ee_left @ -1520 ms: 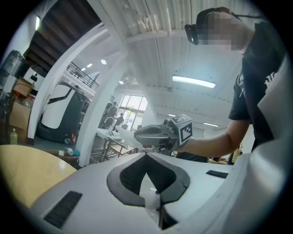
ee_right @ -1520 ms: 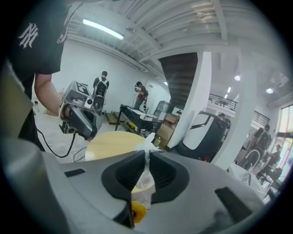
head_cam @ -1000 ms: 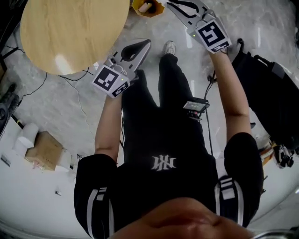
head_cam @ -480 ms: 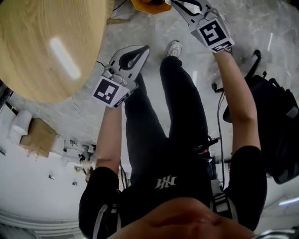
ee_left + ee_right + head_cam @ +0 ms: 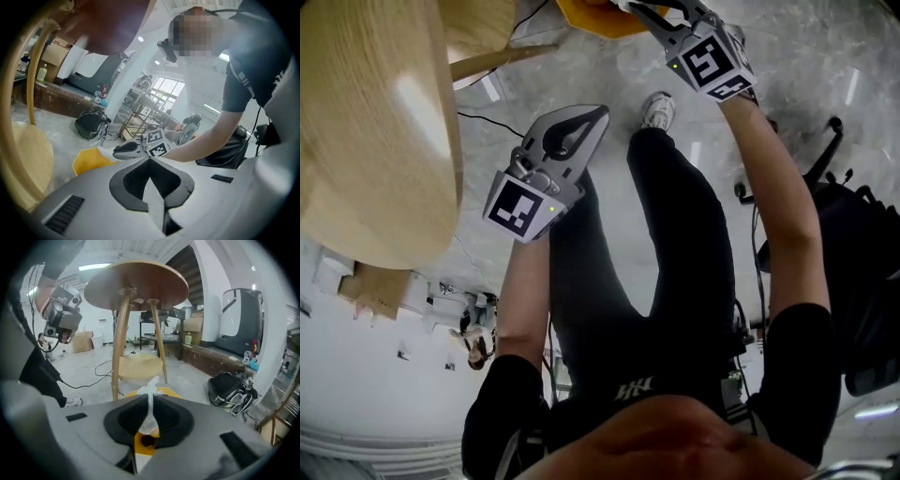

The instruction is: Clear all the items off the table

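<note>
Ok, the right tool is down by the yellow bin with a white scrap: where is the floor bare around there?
Bare floor runs from the bin right to the backpack. Crowded: table legs stand behind the bin, cables trail left of them, and the shoe sits further left.

Head view: mounted on the person's head, facing steeply down past torso and legs to the floor (image 5: 609,70), with the table (image 5: 375,141) edge at upper left.

Left gripper view: low, close behind its own jaws, facing roughly level toward the right gripper (image 5: 116,152) and the yellow bin (image 5: 91,160).

Right gripper view: low, facing the table's underside and legs.

All three views share the bin.
</note>
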Motion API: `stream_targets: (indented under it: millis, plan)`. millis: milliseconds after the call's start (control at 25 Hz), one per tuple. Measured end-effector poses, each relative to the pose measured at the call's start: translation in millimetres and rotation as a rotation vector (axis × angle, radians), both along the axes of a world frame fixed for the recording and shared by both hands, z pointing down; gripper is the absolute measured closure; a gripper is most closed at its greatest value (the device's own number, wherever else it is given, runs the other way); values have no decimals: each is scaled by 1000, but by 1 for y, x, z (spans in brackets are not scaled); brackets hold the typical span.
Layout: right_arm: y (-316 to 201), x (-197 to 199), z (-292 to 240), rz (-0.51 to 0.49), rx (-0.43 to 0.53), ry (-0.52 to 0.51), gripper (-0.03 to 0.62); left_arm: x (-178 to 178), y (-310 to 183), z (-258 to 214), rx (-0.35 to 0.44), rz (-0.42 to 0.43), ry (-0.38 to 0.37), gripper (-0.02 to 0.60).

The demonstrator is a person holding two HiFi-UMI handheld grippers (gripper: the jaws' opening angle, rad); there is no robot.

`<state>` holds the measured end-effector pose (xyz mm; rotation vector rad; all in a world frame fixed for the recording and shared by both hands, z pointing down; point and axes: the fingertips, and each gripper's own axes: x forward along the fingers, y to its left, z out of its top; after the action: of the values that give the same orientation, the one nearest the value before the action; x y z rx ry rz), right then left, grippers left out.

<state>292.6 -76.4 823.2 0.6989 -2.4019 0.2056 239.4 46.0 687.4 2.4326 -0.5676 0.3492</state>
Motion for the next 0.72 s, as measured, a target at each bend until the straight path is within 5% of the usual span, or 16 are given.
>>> stream_targets:
  millis: [280, 360, 400, 560, 720]
  plan:
    - [4, -7, 44, 23, -33, 3, 528, -19, 11, 20, -17, 33, -25, 571]
    - [6, -8, 59, 40, -73, 2, 338, -22, 14, 24, -19, 50, -35, 571]
    - [6, -7, 64, 53, -90, 5, 321, -24, 15, 25, -18, 56, -37, 571]
    - [16, -5, 48, 85, -102, 15, 321, -27, 22, 13, -7, 86, -24, 571]
    - [36, -3, -22, 111, -113, 12, 333, -37, 48, -15, -33, 130, -16, 571]
